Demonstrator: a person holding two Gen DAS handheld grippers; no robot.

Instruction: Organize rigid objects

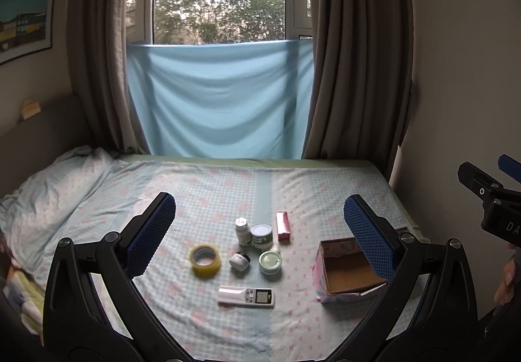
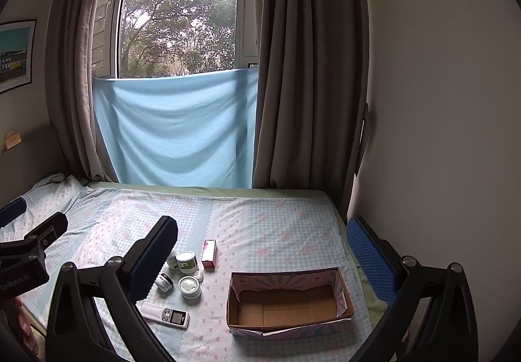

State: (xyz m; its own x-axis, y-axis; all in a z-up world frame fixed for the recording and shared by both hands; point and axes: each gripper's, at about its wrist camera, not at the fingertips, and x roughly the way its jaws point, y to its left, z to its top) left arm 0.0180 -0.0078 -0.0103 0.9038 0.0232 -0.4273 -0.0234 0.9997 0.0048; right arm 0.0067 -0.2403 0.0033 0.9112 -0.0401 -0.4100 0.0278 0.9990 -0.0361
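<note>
Left claw [image 1: 257, 228]: released, jaws spread wide, nothing between the pads, held above the bed [image 1: 211, 186] over the cluster of items. Right claw [image 2: 260, 251]: also released and empty, hovering nearer the cardboard box [image 2: 289, 306].

Box sits at the right of the bed, open top, inside bare. Items lie to its left, apart from it: remote control [image 1: 246, 296] nearest, flat; tape roll [image 1: 205, 259] at left; small dark-lidded jar [image 1: 240, 260] and pale green jar [image 1: 270, 262] side by side; behind them a white bottle [image 1: 242, 231] upright, just beside a green-labelled tub [image 1: 262, 235]; pink carton [image 1: 283, 226] farthest right, lying down.

Judgement: nothing packed yet; the first pick comes next. Good practice here:
- Take outliers first (remote, tape, carton); they have free flanks.
- Grip the remote across its narrow width.
- The bottle and tub crowd each other; approach from the open side to avoid toppling.
- The soft bedding yields, so descend gently and lower each item into the box.
</note>
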